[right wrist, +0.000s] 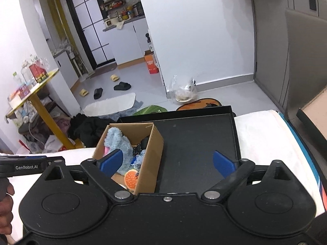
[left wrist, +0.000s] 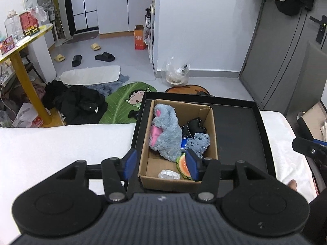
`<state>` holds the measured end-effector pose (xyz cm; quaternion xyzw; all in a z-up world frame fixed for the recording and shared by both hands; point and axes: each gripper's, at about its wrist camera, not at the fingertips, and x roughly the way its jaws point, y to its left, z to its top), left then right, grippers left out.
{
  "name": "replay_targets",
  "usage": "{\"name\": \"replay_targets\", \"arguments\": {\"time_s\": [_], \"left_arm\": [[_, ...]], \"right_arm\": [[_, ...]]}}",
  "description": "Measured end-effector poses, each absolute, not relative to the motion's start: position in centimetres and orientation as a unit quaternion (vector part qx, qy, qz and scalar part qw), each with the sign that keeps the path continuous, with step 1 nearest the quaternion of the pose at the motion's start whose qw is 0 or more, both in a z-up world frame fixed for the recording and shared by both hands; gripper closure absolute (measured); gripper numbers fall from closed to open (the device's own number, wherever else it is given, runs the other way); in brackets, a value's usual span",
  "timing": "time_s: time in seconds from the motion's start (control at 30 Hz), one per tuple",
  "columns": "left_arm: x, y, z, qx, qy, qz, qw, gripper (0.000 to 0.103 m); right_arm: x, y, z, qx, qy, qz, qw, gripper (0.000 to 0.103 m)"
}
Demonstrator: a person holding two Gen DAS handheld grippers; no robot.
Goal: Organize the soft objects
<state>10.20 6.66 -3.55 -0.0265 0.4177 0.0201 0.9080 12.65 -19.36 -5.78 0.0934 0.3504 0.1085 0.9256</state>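
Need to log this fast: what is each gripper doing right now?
Left gripper: open, holding nothing.
Right gripper: open wide, holding nothing.

Soft toys [left wrist: 165, 132] heaped in cardboard box [left wrist: 213, 134]

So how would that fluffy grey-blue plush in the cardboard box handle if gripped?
The grey-blue plush lies slumped and folded, so it would probably flop and compress. Its shaggy pile suggests it is light and not slippery. The cardboard box walls should stop it sliding away.
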Motion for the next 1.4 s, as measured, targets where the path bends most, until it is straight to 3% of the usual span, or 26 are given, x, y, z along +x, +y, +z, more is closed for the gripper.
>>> {"name": "replay_targets", "arguments": {"time_s": [0.27,0.4,0.77,0.97,1.4], "left_arm": [[7.5,5.9,-1.9,-0.027,0.394,0.0,0.919,0.051],[6.1,5.5,-1.3,-0.012,0.386,-0.006,0.923,0.05],[2.9,5.0,1.1,-0.013,0.362,-0.01,0.932,0.008],[1.3,4.5,1.7,-0.012,0.362,-0.012,0.932,0.0],[-1.2,4.0,2.7,-0.018,0.348,-0.001,0.937,0.0]], "right_arm": [[10.2,-19.6,-4.0,0.096,0.325,0.107,0.935,0.007],[9.2,-20.1,-2.7,0.091,0.314,0.098,0.94,0.0],[6.2,-19.9,-1.6,0.075,0.326,0.079,0.939,0.0],[5.1,-19.5,-1.3,0.074,0.334,0.08,0.936,0.0],[3.0,-19.5,-0.7,0.064,0.351,0.071,0.931,0.0]]}}
